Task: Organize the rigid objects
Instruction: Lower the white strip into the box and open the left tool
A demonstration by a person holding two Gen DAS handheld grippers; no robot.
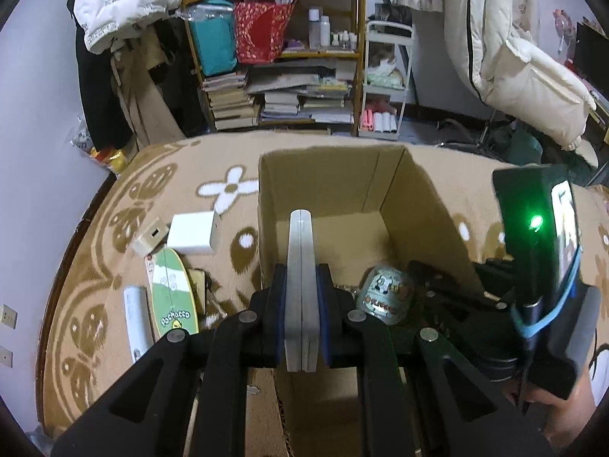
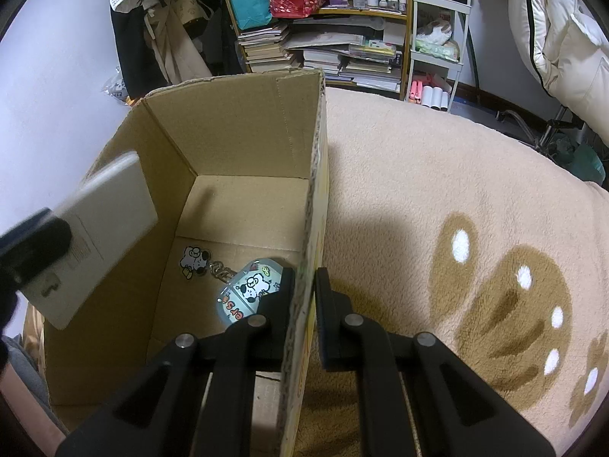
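An open cardboard box stands on a beige patterned blanket. My left gripper is shut on a flat white slab, held edge-on above the box's inside. In the right wrist view the same white slab hangs over the box's left side. My right gripper is shut on the right wall of the box, with one finger inside and one outside. On the box floor lie a pale blue cartoon case and a cartoon dog keychain.
Left of the box on the blanket lie a white carton, a small beige box, a green oval card and a white stick-shaped item. A bookshelf and hanging coats stand behind. Bare blanket stretches right of the box.
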